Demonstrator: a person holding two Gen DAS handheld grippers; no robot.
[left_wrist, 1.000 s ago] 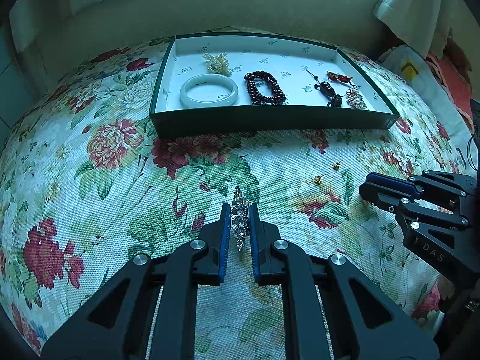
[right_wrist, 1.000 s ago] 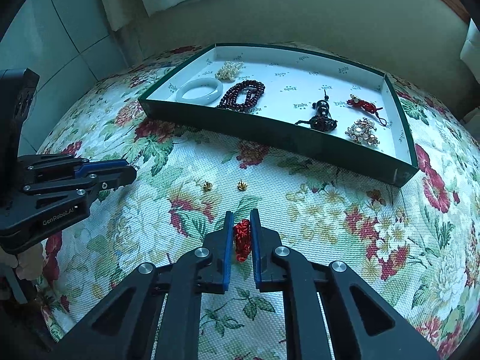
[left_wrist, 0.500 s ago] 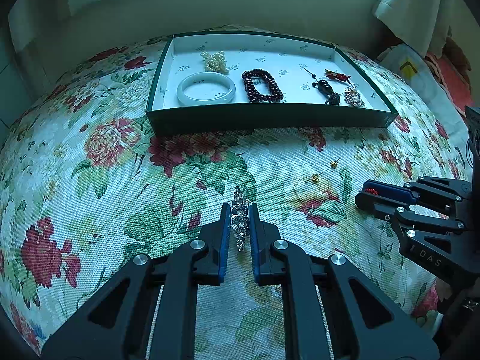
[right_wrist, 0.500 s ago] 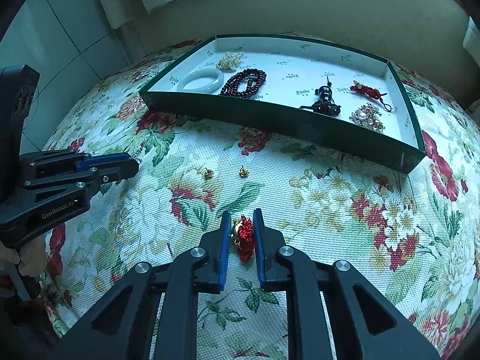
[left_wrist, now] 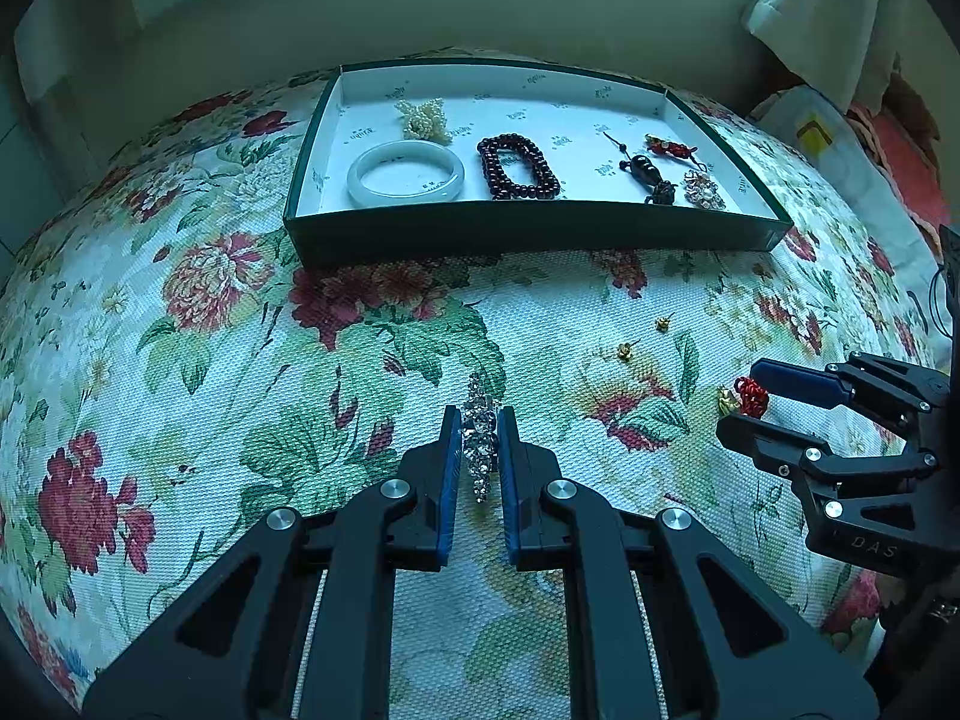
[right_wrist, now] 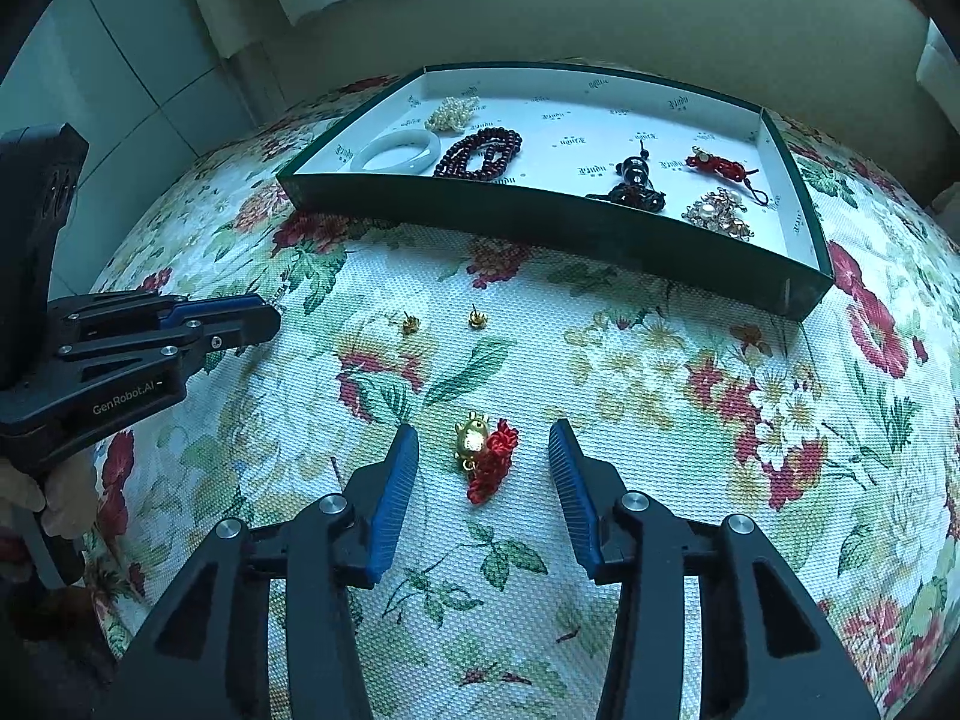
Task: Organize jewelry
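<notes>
On the left, our left tool (left_wrist: 479,441) pinches the sparkly rhinestone brooch (left_wrist: 480,444), its long axis running along the fingers, pointing toward the dark green jewelry tray (left_wrist: 528,234) ahead. Rightward, two small gold ear studs (right_wrist: 444,319) sit on the floral tabletop (right_wrist: 660,396). Our right tool (right_wrist: 483,459) stands spread, the gold-and-red knotted charm (right_wrist: 486,456) lying loose between its fingers.

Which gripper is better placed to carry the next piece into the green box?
Left. The left gripper is shut on the rhinestone brooch, facing the box. The right gripper is open, its red-knotted gold charm lying loose on the cloth.
</notes>
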